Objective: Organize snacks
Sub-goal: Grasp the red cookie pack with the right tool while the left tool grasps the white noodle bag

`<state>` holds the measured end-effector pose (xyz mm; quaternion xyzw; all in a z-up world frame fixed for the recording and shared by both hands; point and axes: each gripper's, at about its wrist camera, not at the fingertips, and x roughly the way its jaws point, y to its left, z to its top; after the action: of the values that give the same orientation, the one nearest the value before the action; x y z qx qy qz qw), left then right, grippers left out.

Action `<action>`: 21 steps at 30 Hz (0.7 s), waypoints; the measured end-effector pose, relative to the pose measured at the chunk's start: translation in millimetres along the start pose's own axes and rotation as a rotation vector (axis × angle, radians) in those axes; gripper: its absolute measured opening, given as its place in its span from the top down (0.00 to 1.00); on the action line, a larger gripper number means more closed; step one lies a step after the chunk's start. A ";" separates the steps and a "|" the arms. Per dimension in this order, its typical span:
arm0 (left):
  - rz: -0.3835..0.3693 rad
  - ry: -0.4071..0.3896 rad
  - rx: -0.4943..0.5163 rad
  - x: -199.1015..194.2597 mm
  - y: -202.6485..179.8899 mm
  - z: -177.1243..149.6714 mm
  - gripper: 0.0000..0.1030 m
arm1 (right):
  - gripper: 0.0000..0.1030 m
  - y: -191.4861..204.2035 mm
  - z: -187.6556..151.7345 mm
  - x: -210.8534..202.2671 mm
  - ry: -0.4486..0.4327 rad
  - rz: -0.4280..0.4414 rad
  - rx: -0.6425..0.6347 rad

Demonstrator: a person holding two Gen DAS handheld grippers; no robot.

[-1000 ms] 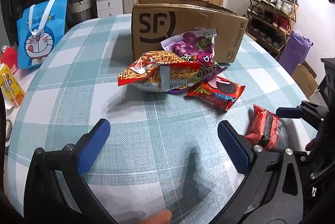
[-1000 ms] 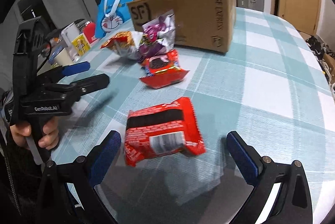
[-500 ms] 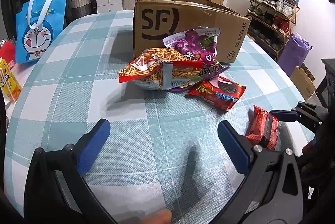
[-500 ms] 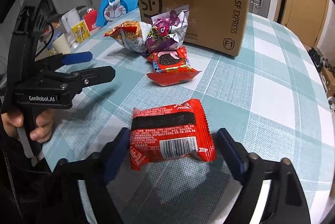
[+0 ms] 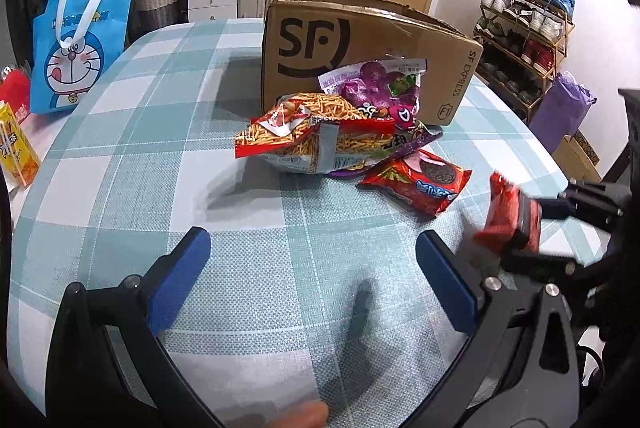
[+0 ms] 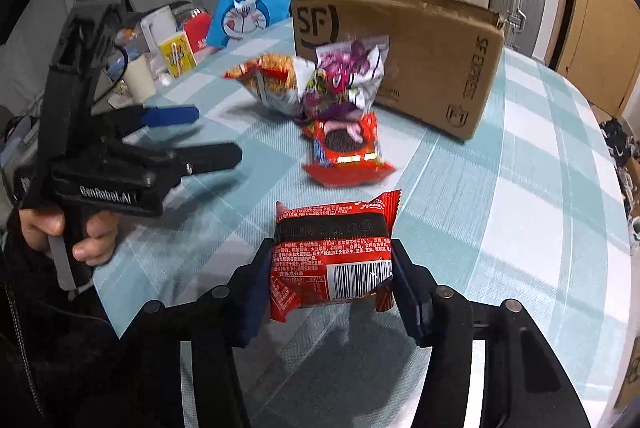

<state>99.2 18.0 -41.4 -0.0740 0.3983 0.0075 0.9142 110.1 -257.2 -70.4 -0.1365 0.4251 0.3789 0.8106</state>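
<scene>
The red snack packet point(image 6: 332, 260) is now sitting between the blue pads of the right gripper point(image 6: 332, 280), near the front edge of the table point(image 6: 500, 195); the jaws have just been closing from wide apart onto its two sides, and the wrapper is bulging slightly where the pads point(image 6: 402, 268) are pressing; a second ago it was lying flat and untouched on the cloth; in the left wrist view the same packet point(image 5: 510, 218) is showing blurred and tipped up, so it is probably starting to leave the cloth, though I cannot tell if it is fully clear.

Judgement: the pick is being secured; the carry to the cardboard box point(image 6: 400, 43) is the step in hand.

The left gripper point(image 5: 312, 272) is hanging released over bare cloth, nothing between its pads, gripped by a hand point(image 6: 80, 236) at the left.

Between packet and box, the cookie packet point(image 6: 344, 151), the noodle-stick bag point(image 6: 272, 79) and the purple bag point(image 6: 348, 71) are lying in a heap, touching one another, the purple one leaning just beside the box wall; the direct path is crossing them, so the carry is needing height; the right half of the table is lying open up to the box corner; the box's top rim is high, its opening not visible from here; the left edge is crowded with a blue tote point(image 6: 252, 7) and cartons.
</scene>
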 end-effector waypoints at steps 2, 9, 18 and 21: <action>0.000 0.000 -0.001 -0.1 0.3 0.4 0.01 | 0.46 -4.7 5.6 -4.6 -0.022 -0.004 0.001; -0.002 -0.017 -0.037 -4.0 7.7 9.8 0.01 | 0.46 -26.9 24.6 -16.4 -0.094 -0.014 0.045; 0.004 -0.035 -0.036 -1.1 5.0 45.1 0.01 | 0.46 -41.8 41.1 -23.8 -0.178 -0.018 0.088; -0.009 -0.047 -0.048 -0.2 5.3 56.8 0.01 | 0.46 -50.0 47.5 -25.4 -0.198 -0.020 0.110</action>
<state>140.0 31.3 -3.7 -0.0978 0.3762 0.0146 0.9213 165.6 -277.8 -26.7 -0.0580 0.3615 0.3587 0.8586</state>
